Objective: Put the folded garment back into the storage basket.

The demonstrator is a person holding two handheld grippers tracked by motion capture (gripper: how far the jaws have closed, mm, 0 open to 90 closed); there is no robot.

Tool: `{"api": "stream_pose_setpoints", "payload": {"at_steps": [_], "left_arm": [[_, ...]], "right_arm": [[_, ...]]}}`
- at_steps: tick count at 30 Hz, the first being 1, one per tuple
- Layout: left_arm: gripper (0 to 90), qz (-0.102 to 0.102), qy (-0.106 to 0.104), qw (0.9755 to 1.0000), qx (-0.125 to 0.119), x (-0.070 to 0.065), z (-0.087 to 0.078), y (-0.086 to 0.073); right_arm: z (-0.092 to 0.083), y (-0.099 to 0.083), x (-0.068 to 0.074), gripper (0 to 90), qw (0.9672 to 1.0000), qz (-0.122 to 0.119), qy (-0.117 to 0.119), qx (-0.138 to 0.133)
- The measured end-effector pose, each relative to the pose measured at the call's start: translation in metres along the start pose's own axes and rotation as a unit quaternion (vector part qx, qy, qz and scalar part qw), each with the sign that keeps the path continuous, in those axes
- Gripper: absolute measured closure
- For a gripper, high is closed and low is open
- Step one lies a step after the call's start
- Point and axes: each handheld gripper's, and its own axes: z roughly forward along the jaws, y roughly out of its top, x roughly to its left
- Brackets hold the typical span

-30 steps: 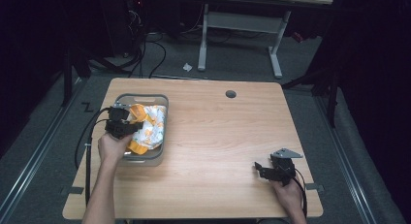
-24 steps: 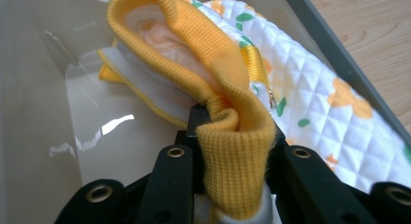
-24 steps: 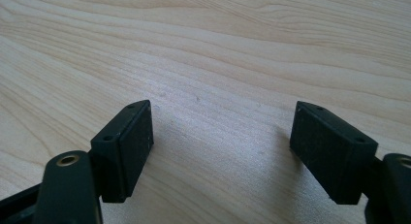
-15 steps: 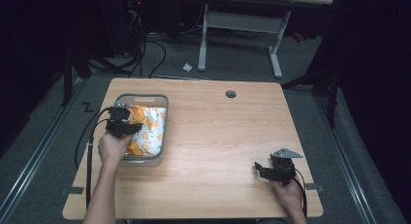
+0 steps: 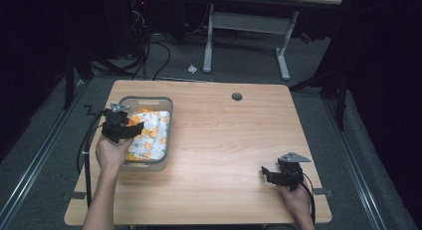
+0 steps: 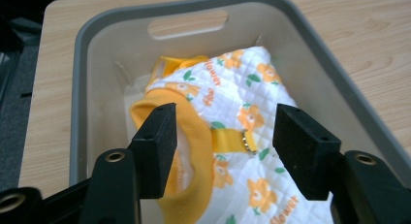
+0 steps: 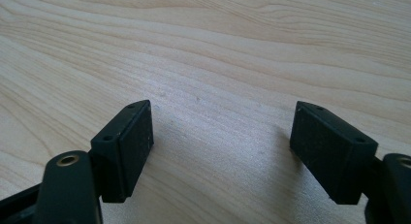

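left hand-held gripper [image 6: 220, 136]: jaws have just been opening, now about half apart, holding nothing, above the garment | garment [image 6: 242, 117]: white quilted, orange flowers, in grey bin [image 5: 164, 103], left on worktop [image 5: 224, 140] | right hand-held gripper [image 7: 220, 151]: wide open, empty, near right corner

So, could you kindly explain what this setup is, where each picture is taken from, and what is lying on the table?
There is no robot here: a person holds a two-jaw gripper in each hand. The high view looks down on a wooden table. The other two pictures come from cameras riding on the grippers, looking along their black jaws.

A grey bin stands at the table's left side, with a white quilted garment printed with orange flowers inside. The left gripper hangs over it; its jaws have just been opening and stand apart above the cloth, gripping nothing. The right gripper sits open over bare wood near the table's front right.
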Motion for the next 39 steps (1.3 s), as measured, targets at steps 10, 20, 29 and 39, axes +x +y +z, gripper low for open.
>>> {"api": "stream_pose_setpoints", "payload": {"at_steps": [10,20,29,39], "left_arm": [[39.2,0.020,-0.030,0.9988,-0.032,-0.024,-0.009,-0.003],[37.7,0.027,-0.051,0.9975,-0.041,-0.041,-0.011,-0.005],[36.2,0.032,-0.066,0.9960,-0.051,-0.055,-0.014,-0.005],[34.9,0.041,-0.081,0.9941,-0.059,-0.069,-0.016,-0.004]], "right_arm": [[0.000,0.000,0.000,23.9,1.0000,0.001,0.000,0.000],[0.000,0.000,0.000,23.8,1.0000,0.000,0.000,0.000],[0.000,0.000,0.000,23.9,1.0000,0.000,0.000,0.000],[0.000,0.000,0.000,23.8,1.0000,0.000,0.000,0.000]]}}
